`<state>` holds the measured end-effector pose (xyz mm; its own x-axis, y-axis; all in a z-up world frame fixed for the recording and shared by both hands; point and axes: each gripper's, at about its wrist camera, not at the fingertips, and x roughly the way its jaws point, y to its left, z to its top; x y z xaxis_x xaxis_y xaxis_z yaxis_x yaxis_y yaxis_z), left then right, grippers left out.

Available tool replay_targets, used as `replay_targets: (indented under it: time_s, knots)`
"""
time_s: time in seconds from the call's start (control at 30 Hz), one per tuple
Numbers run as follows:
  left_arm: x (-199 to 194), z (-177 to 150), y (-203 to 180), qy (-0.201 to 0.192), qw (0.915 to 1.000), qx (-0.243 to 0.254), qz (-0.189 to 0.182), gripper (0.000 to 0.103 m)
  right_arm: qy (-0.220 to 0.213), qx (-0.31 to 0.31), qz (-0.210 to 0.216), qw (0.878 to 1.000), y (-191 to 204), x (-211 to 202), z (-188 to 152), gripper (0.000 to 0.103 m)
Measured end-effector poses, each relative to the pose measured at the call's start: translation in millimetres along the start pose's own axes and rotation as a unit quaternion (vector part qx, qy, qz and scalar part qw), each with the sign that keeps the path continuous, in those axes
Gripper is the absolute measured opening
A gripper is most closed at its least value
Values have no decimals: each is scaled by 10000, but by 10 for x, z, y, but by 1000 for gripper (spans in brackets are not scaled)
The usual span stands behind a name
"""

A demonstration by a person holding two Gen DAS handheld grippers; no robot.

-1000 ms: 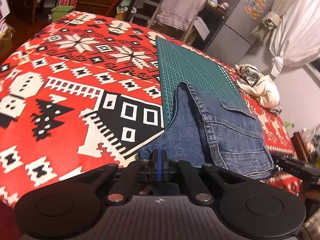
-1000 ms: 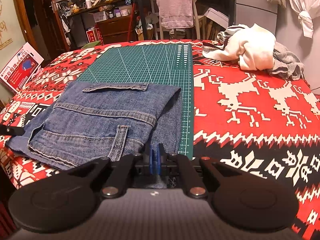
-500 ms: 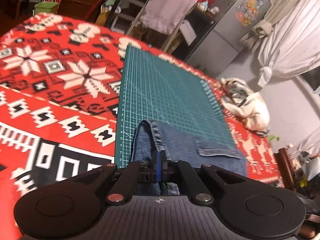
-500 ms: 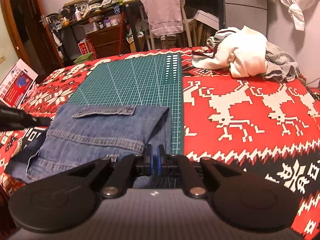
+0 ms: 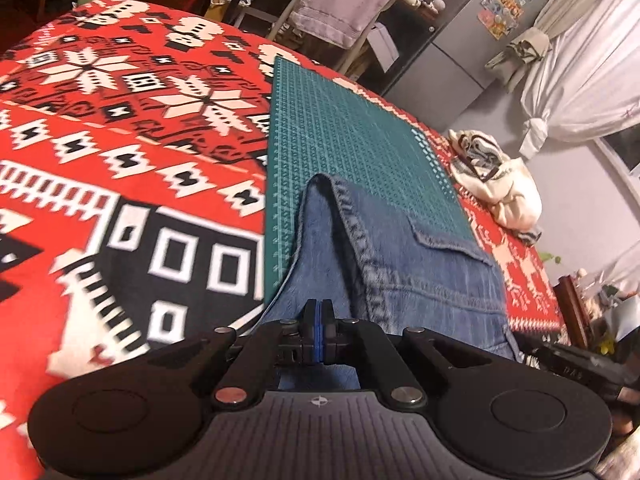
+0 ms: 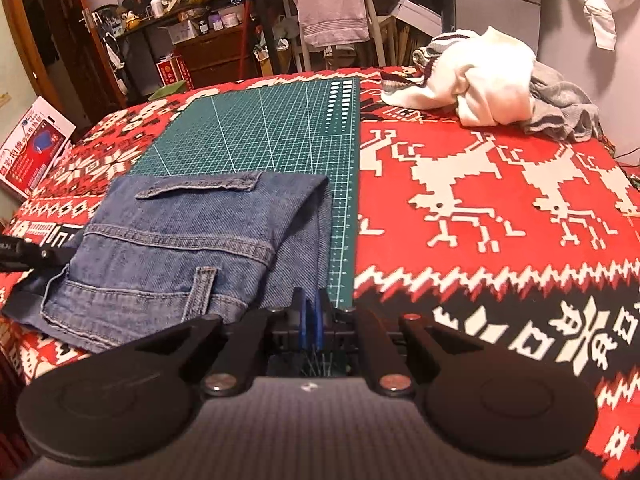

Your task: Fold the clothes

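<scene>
Right wrist view: a heap of white and grey clothes [image 6: 492, 88] is seen at the counter's far right, well apart from the folded blue denim jeans [image 6: 192, 248] lying on the green cutting mat [image 6: 260, 136]. The left claw [image 5: 319, 320] is pinched on denim; the right claw [image 6: 307, 316] is narrowly parted.

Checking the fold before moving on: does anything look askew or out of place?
The folded jeans sit crooked: the right part lies on the green cutting mat, the left corner hangs over the bed edge. Unfolded clothes stay heaped behind.
</scene>
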<state>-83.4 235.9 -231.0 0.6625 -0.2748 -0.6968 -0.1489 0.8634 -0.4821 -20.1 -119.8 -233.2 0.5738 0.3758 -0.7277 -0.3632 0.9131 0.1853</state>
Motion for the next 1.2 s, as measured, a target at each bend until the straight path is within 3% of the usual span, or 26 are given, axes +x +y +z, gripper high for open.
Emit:
replay_targets:
  time_s: [0.07,0.2,0.37,0.5,0.63,0.87,1.1,1.2]
  knots:
    - [-79,7,-14,-128,9999,-24,33,0,-67,70,69,9999,-12,-62,41,5]
    - [-168,148,-146,-412,9988,51,-244,0,-306,125,293,9990,54,-122,221,5]
    - [17,398,-465,-529,9969,313,-486,0,-480,-77,508,9975,292,19,495,5]
    - [313,496,-672,-447,9962,619,-428,0,-368,-127,709,9967,470,274,617,5]
    - [572,474,-682,-204,9969,729,-233,0,-117,-327,625,9974,539,464,582,4]
    - [587,368,-405,-178,9971,564,-469,3,-128,83,617,9980,200,471,423,0]
    - [476,385,-422,-133,9966,747,-333,3,-152,146,269,9994,95,421,414,0]
    - [468,391,-396,-112,9968,713,-350,3,-116,463,388,9981,-41,441,391,0]
